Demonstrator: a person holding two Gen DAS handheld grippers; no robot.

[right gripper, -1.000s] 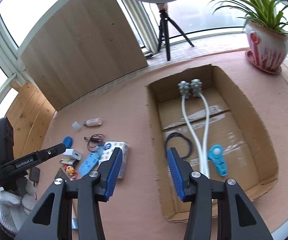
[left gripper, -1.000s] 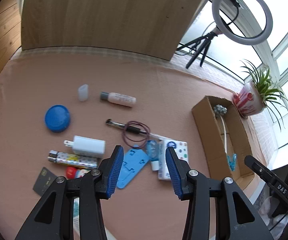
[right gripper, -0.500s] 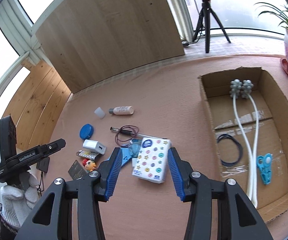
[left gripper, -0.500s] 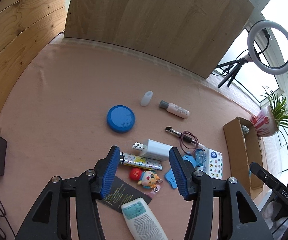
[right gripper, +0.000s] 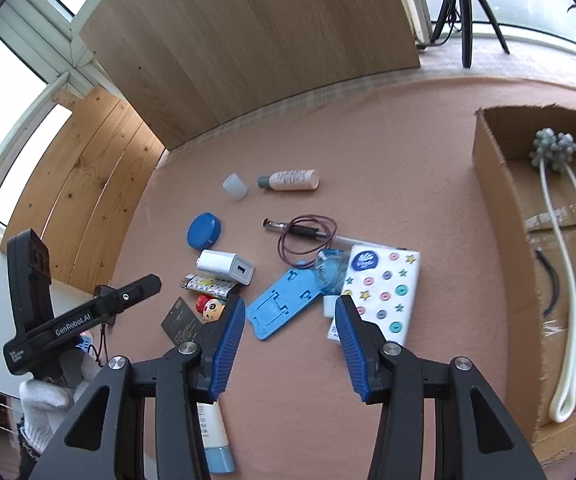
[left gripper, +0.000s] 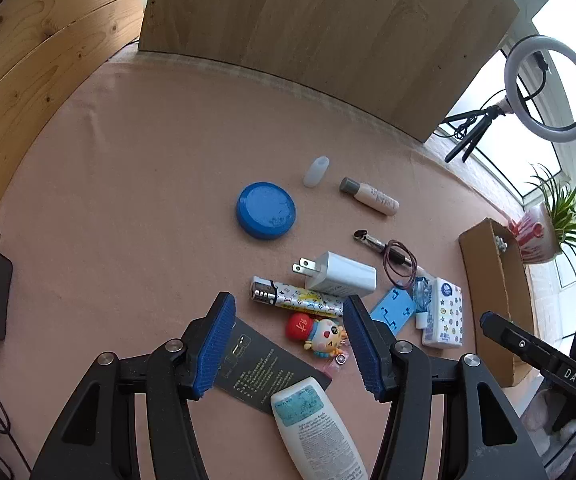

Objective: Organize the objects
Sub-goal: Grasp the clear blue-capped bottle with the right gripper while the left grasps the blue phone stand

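Right wrist view: blue phone stand (right gripper: 284, 304) lies flat on the tabletop (right gripper: 367, 152) just ahead of the right hand-held gripper (right gripper: 289, 344), between its parted fingers; tissue pack (right gripper: 379, 292) beside it; cardboard box (right gripper: 495, 208) farther right; left hand-held gripper (left gripper: 284, 346) likewise spread, empty, above a cartoon figure (left gripper: 319, 332).

The left hand-held gripper (left gripper: 286, 340) swings away from the cardboard box (left gripper: 487, 300) to hang over the cartoon keychain (left gripper: 319, 330) and black card (left gripper: 256, 364). The right hand-held gripper (right gripper: 289, 344) leaves the box for the blue phone stand (right gripper: 284, 304) and tissue pack (right gripper: 379, 288).
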